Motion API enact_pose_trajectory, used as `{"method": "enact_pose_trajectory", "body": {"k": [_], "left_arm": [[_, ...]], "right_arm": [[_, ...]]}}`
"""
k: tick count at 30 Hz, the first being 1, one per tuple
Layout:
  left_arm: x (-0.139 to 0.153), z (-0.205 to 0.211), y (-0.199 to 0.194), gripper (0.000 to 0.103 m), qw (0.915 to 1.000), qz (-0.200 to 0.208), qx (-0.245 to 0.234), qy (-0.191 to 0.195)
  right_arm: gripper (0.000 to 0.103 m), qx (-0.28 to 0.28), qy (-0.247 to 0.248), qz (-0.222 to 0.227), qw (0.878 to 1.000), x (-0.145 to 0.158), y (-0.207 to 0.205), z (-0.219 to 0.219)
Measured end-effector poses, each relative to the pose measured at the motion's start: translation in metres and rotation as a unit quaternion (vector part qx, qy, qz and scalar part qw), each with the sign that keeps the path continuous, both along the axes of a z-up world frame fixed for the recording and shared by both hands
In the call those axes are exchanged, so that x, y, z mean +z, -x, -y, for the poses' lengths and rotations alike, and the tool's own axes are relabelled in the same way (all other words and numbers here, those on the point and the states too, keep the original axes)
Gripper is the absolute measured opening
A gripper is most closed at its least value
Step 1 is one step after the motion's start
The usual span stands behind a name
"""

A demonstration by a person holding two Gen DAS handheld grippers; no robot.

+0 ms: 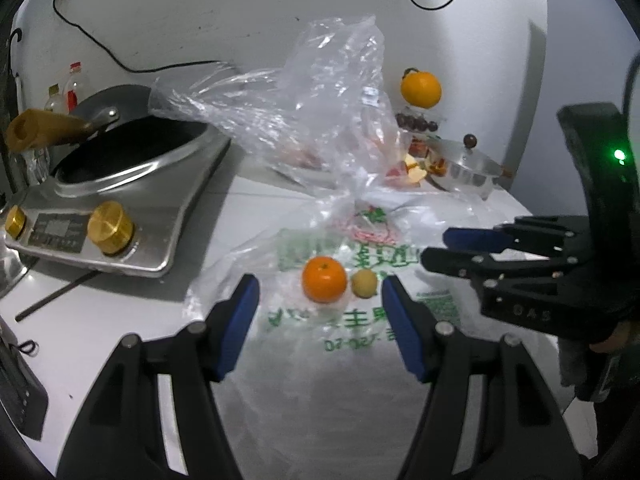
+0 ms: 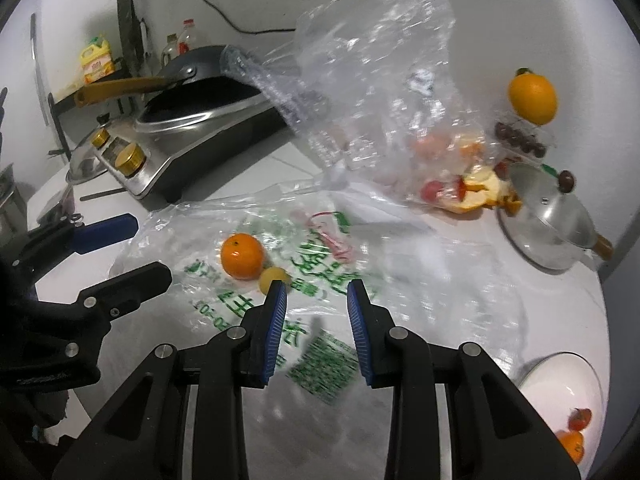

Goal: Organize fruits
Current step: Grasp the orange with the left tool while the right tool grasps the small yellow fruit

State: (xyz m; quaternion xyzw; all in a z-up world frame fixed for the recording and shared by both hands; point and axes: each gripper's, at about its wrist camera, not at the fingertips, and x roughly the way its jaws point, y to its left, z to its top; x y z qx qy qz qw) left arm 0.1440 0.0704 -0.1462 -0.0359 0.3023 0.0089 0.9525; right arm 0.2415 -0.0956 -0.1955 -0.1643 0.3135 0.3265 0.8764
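An orange tangerine (image 1: 324, 279) and a small yellow fruit (image 1: 364, 283) lie side by side on a flat printed plastic bag (image 1: 352, 320). My left gripper (image 1: 318, 300) is open just in front of them, its jaws to either side. My right gripper (image 2: 316, 290) is open and empty over the same bag, with the yellow fruit (image 2: 272, 278) by its left fingertip and the tangerine (image 2: 242, 256) beyond. A large orange (image 1: 421, 89) sits atop a clear box of dark fruit at the back. A white bowl (image 2: 560, 384) at lower right holds red and orange fruit.
A crumpled clear bag (image 1: 312, 120) with fruit and peel stands behind the flat one. An induction cooker with a wok (image 1: 120, 184) is at left. A lidded steel pot (image 2: 548, 220) is at right. The right gripper shows at the right of the left wrist view (image 1: 436, 248).
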Motion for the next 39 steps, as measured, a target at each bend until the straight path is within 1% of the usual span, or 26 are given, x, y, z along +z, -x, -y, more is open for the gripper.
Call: {"method": "enact_pose_trajectory", "body": {"k": [5, 11, 16, 20, 21, 22, 26, 30, 31, 33, 34, 39], "left_arm": [[-0.002, -0.010, 0.000, 0.065, 1.0000, -0.004, 0.002, -0.002], [-0.006, -0.020, 0.000, 0.065, 1.0000, -0.009, 0.005, 0.000], [-0.009, -0.023, -0.004, 0.065, 0.9999, -0.011, 0.005, -0.002], [-0.008, -0.021, -0.010, 0.065, 0.9999, -0.011, 0.001, -0.012], [-0.008, -0.020, -0.012, 0.065, 0.9998, -0.012, 0.000, -0.015], [-0.008, -0.018, -0.014, 0.065, 0.9997, -0.012, -0.003, -0.019], [-0.008, -0.012, -0.024, 0.065, 0.9994, -0.016, -0.014, -0.027], [-0.009, -0.008, -0.036, 0.065, 0.9989, -0.021, -0.026, -0.033], [-0.010, -0.008, -0.040, 0.065, 0.9988, -0.025, -0.030, -0.028], [-0.013, -0.009, -0.048, 0.065, 0.9983, -0.038, -0.043, -0.007], [-0.015, -0.008, -0.052, 0.065, 0.9980, -0.043, -0.046, -0.006], [-0.021, 0.001, -0.065, 0.064, 0.9958, -0.061, -0.066, -0.020]], "right_arm": [[0.033, 0.007, 0.003, -0.020, 1.000, -0.012, -0.008, -0.024], [0.033, 0.008, 0.020, -0.042, 0.999, -0.030, -0.020, -0.046], [0.033, 0.003, 0.033, -0.057, 0.998, -0.041, -0.029, -0.054], [0.033, 0.004, 0.038, -0.067, 0.997, -0.048, -0.034, -0.056], [0.032, 0.006, 0.037, -0.068, 0.997, -0.048, -0.035, -0.056], [0.027, 0.009, 0.036, -0.069, 0.997, -0.049, -0.036, -0.056], [0.027, 0.013, 0.026, -0.066, 0.997, -0.047, -0.036, -0.051], [0.027, 0.012, 0.011, -0.060, 0.998, -0.039, -0.037, -0.041], [0.027, 0.009, 0.007, -0.058, 0.998, -0.036, -0.038, -0.037], [0.027, 0.004, 0.001, -0.055, 0.998, -0.032, -0.039, -0.031], [0.027, 0.002, -0.001, -0.054, 0.999, -0.031, -0.040, -0.029], [0.027, -0.009, -0.027, -0.044, 0.999, -0.019, -0.040, -0.010]]}}
